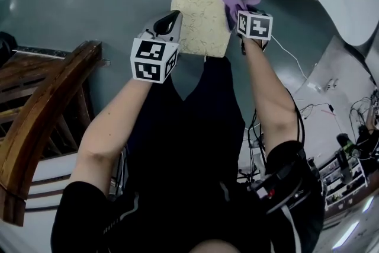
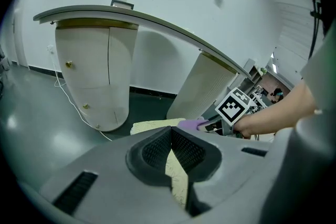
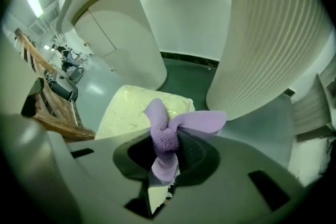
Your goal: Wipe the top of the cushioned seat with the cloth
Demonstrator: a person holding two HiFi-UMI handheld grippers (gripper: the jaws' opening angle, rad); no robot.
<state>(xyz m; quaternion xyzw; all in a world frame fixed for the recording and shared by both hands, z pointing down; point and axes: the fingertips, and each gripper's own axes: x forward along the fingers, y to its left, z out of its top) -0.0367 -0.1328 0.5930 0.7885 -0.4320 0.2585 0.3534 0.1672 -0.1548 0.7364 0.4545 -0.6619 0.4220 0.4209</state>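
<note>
1. Floor [image 1: 106, 3]: grey-green, glossy. It carries every item listed below.

2. Curved tabletop [image 2: 157, 21]: a long, thin white slab on two white pedestals. One pedestal is smooth [image 2: 92, 71], the other ribbed [image 3: 273, 34]. Both stand beyond the far side of the seat.

3. Wooden chair [image 1: 47, 103]: dark brown, with a curved rail. It stands to my left, well apart from the seat.

4. Cushioned seat [image 1: 201, 15]: a square block with a pale yellow top marked by a fine irregular pattern. It stands on the floor directly ahead of me, between my two arms.

5. Left hand-held gripper [image 2: 170, 136]: the jaw tips meet and nothing is clamped between them. Through the gap behind the tips I see only the seat top. In the head view this gripper hangs over the near left edge of the seat.

6. Right hand-held gripper [image 3: 167, 147]: the jaws are clamped on the cloth. The gripper points down at the seat's right side, with its marker cube [image 1: 254, 25] just beside the seat's right edge.

7. Cloth [image 3: 168, 134]: purple and bunched at the jaws, with loose flaps spreading outward. It lies over the far right part of the seat top. I cannot confirm contact with the surface.
</note>
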